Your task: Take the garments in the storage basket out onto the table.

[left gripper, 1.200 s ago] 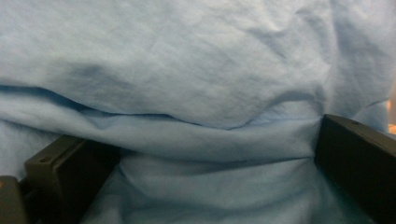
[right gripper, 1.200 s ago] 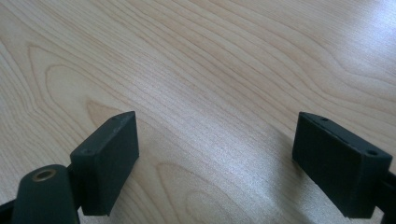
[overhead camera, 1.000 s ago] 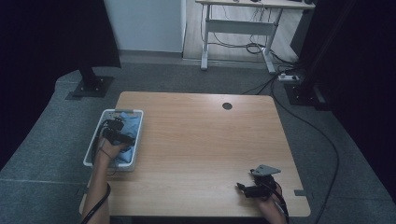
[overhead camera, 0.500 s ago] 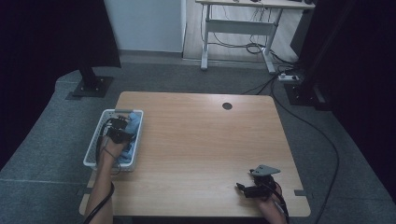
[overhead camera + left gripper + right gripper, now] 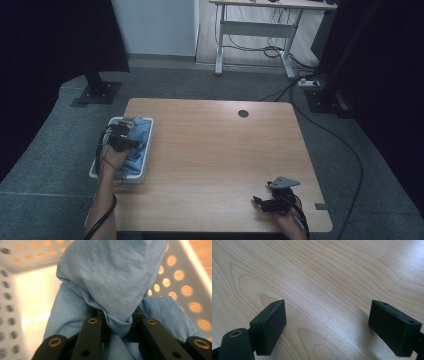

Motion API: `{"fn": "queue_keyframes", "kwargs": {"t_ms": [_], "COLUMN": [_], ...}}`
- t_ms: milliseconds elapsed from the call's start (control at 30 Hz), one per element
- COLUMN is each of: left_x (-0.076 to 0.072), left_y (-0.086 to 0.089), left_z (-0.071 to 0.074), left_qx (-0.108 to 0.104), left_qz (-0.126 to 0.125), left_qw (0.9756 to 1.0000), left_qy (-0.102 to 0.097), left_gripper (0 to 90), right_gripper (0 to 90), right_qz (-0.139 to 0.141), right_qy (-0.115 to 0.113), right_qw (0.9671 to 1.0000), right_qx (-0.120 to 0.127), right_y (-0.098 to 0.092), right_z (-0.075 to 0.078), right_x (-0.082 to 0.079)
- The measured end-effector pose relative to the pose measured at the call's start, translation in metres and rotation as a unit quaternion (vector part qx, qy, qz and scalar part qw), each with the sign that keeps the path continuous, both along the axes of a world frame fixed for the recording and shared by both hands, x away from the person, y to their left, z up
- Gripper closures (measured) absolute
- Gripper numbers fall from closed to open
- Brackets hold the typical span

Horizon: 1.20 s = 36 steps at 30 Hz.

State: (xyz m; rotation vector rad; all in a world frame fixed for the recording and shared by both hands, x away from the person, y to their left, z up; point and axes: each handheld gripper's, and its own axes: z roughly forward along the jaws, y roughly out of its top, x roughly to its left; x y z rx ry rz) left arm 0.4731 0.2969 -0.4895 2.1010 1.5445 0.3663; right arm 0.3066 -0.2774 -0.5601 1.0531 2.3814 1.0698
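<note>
While the high view shows the left gripper [image 5: 121, 140] down in the white basket [image 5: 146, 165] at the table's [image 5: 220, 150] left edge, its own view shows the jaws just closed, pinching the blue cloth [image 5: 110, 285]; lifting out remains; the right gripper [image 5: 327, 325] waits wide over bare wood

Lab-like recording room, black curtains [image 5: 55, 35], bare desk frame [image 5: 255, 30], floor cables [image 5: 345, 145]

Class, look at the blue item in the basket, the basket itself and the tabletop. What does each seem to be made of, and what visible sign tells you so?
Blue cloth: thin woven fabric, matt; it creases and bunches in soft folds.
Basket: likely white plastic, smooth with a slight sheen; moulded walls with rows of round holes.
Table: light wood or a wood-look laminate, satin; it shows grain lines and a soft glare.
</note>
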Motion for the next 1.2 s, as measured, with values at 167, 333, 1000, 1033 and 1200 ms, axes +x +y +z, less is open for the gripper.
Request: {"fn": "queue_keyframes", "kwargs": {"t_ms": [167, 333, 1000, 1033, 1200], "left_x": [-0.007, -0.012, -0.033, -0.034, -0.038], "left_y": [0.006, 0.008, -0.004, -0.005, -0.013], "left_z": [0.015, 0.03, 0.088, 0.09, 0.101], "left_qx": [-0.008, -0.002, 0.015, 0.016, 0.022], "left_qz": [-0.002, -0.003, -0.024, -0.026, -0.035], "left_qw": [0.9999, 0.9995, 0.9955, 0.9952, 0.9936], "left_qy": [-0.014, -0.032, -0.091, -0.093, -0.105], "left_gripper": [77.6, 77.6, 77.3, 77.3, 77.2], "right_gripper": [14.1, 14.1, 14.2, 14.2, 14.2], "right_qz": [0.0, -0.001, -0.002, -0.002, -0.003], "right_qy": [0.0, 0.0, 0.001, 0.001, 0.001], "right_qw": [1.0, 1.0, 1.0, 1.0, 1.0], "right_qx": [0.0, 0.0, -0.001, -0.001, -0.001], "right_y": [0.0, 0.0, 0.0, 0.0, 0.0], "right_z": [0.0, 0.0, 0.0, 0.0, 0.0], "right_x": [0.0, 0.0, -0.001, -0.001, -0.001]}}
